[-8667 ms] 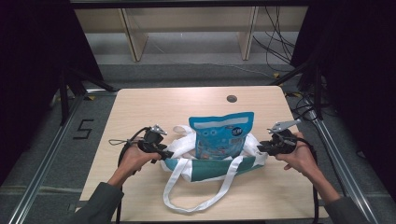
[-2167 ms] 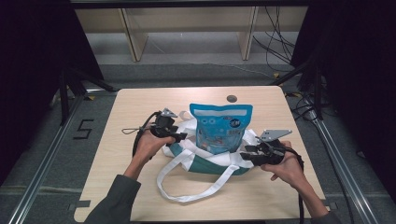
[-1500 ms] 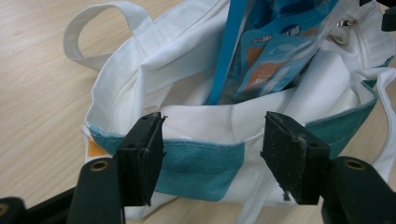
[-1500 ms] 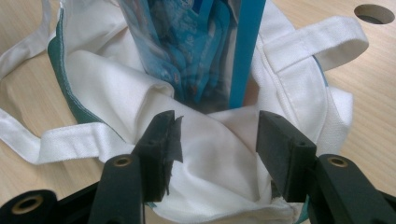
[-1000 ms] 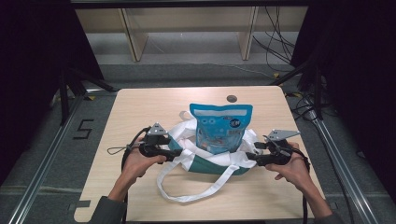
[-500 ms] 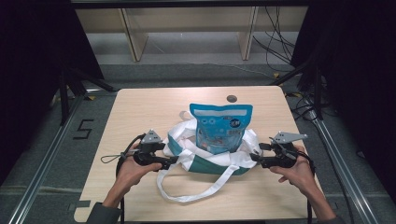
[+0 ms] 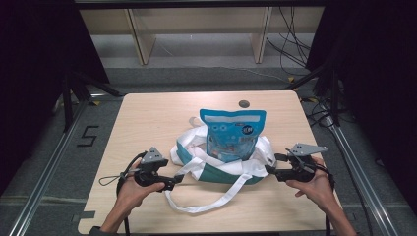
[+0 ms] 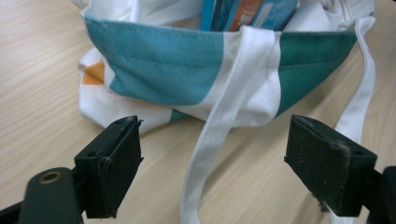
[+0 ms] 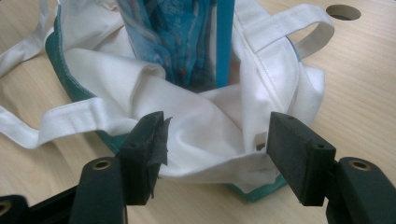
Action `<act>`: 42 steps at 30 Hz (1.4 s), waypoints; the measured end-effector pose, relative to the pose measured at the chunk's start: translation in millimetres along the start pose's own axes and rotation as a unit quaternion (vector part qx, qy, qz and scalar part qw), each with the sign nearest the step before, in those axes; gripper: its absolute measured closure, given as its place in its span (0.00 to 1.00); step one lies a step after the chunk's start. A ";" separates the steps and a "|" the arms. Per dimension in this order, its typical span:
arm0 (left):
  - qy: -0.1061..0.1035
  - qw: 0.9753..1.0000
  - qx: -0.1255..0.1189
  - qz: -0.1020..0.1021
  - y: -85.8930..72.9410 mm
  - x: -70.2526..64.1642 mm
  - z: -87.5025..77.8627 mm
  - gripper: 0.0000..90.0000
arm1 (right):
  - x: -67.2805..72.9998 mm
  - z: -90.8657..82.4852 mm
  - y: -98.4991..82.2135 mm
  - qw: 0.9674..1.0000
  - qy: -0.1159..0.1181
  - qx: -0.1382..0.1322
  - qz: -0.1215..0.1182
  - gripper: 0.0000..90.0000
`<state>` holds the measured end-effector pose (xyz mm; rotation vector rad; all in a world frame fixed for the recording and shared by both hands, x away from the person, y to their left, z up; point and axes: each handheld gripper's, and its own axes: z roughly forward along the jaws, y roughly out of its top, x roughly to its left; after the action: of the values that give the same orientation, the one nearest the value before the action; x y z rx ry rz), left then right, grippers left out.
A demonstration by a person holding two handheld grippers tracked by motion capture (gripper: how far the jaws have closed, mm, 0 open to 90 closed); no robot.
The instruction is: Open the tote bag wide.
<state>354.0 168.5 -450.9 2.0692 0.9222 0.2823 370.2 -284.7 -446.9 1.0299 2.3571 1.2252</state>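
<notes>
Drawn back from the tote [image 7: 223, 169] toward the near left corner since the frame a second ago: left gripper [image 7: 173, 183], jaws just opened wide, one white strap [image 8: 219, 140] running loose between them, unpinched. Right gripper [image 7: 272, 171] scarcely shifted, jaws just eased a little wider, spread at the tote's right end; cloth lying between them, contact with the pads not clear.

Lying slumped mid-table [image 7: 147, 113], a little nearer the front edge than the back: teal and white cloth tote, mouth open upward. Standing upright inside it: blue pouch [image 7: 232, 132], top half rising clear of the rim, white band across the top, round printed patches on the front; lettering too small to read. Trailing from the tote toward the front edge: long white loop of strap [image 7: 211, 201]. Near the back edge, right of centre: round cable hole [image 7: 244, 103]. On the floor left of the table: a taped figure 5 [image 7: 86, 136].

From the left gripper view: teal outer band with stitching, an orange patch [image 8: 92, 74] on the white panel at lower left, not seen from above. From the right gripper view: crumpled white lining [image 9: 196, 126], pouch's side gusset [image 9: 187, 42], second handle [image 9: 299, 23] arched toward the hole [image 9: 343, 11].
</notes>
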 end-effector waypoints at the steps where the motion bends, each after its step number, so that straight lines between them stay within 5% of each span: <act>1: 0.000 1.000 -0.003 -0.002 -2.6 -1.5 -0.9 0.19 | 2.1 -1.8 -0.9 1.000 0.002 0.007 0.013 0.42; 11: 0.001 1.000 -0.012 -0.002 -19.1 -9.5 -11.5 0.19 | 9.5 -18.6 -18.3 1.000 -0.005 0.000 0.026 0.41; 12: 0.003 1.000 -0.012 -0.004 -20.0 -10.1 -12.1 0.19 | 7.2 -19.4 -20.6 1.000 -0.009 -0.003 0.008 0.41; 14: 0.016 1.000 -0.012 0.000 -23.3 -10.7 -13.9 0.19 | 10.4 -21.1 -26.1 1.000 -0.004 -0.002 0.019 0.41; 16: 0.016 0.999 -0.024 -0.017 -26.7 -13.6 -12.2 0.19 | 13.0 -22.6 -30.8 0.999 -0.003 0.009 0.034 0.41; 20: 0.015 0.999 -0.023 -0.020 -35.5 -16.3 -11.5 0.19 | 13.8 -23.2 -39.3 1.000 -0.009 0.009 0.026 0.41; 21: 0.015 1.000 -0.016 -0.005 -37.2 -14.5 -12.2 0.19 | 13.0 -22.7 -41.2 1.000 -0.012 0.010 0.018 0.41; 22: 0.016 1.000 -0.017 -0.011 -39.6 -15.6 -11.2 0.19 | 14.4 -21.6 -42.3 1.000 -0.010 0.008 0.023 0.41; 23: 0.015 1.000 -0.015 -0.018 -41.9 -16.4 -10.8 0.19 | 11.9 -22.4 -42.7 1.000 -0.018 0.011 0.000 0.41; 28: 0.018 0.999 -0.023 -0.028 -52.2 -19.2 -10.0 0.19 | 18.7 -22.7 -49.4 1.000 -0.019 0.017 0.007 0.40; 29: 0.020 1.000 -0.006 -0.021 -54.7 -18.5 -12.3 0.19 | 16.8 -23.3 -50.8 1.000 -0.018 0.020 -0.010 0.40; 33: 0.028 0.999 -0.009 -0.015 -62.0 -21.7 -12.9 0.19 | 23.9 -24.8 -60.7 0.999 -0.018 0.036 0.007 0.40; 36: 0.036 0.999 -0.015 -0.025 -68.0 -24.5 -12.9 0.19 | 22.7 -25.0 -68.7 0.999 -0.012 0.040 -0.009 0.39; 37: 0.031 0.999 -0.003 -0.012 -69.7 -23.6 -14.7 0.18 | 27.6 -25.7 -70.9 0.999 -0.018 0.041 0.014 0.39; 38: 0.034 0.999 -0.006 -0.010 -71.8 -23.5 -14.7 0.18 | 24.5 -27.0 -72.8 0.999 -0.015 0.043 -0.006 0.39; 39: 0.040 0.999 -0.005 -0.011 -73.5 -23.8 -15.6 0.18 | 29.4 -27.9 -75.0 0.999 -0.016 0.045 0.018 0.39; 40: 0.039 0.999 -0.014 -0.021 -75.4 -24.3 -15.1 0.18 | 26.3 -28.3 -76.6 0.999 -0.016 0.040 -0.004 0.39; 41: 0.039 0.999 -0.011 -0.024 -77.5 -24.4 -17.3 0.18 | 30.2 -29.3 -78.2 0.999 -0.015 0.043 0.012 0.39; 42: 0.038 0.999 -0.008 -0.023 -79.2 -24.1 -18.6 0.18 | 28.2 -28.8 -80.0 0.999 -0.010 0.043 -0.001 0.39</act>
<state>287.4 193.3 -497.2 2.0321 1.0098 0.3452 297.8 -312.3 -491.9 1.0622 2.4141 1.1160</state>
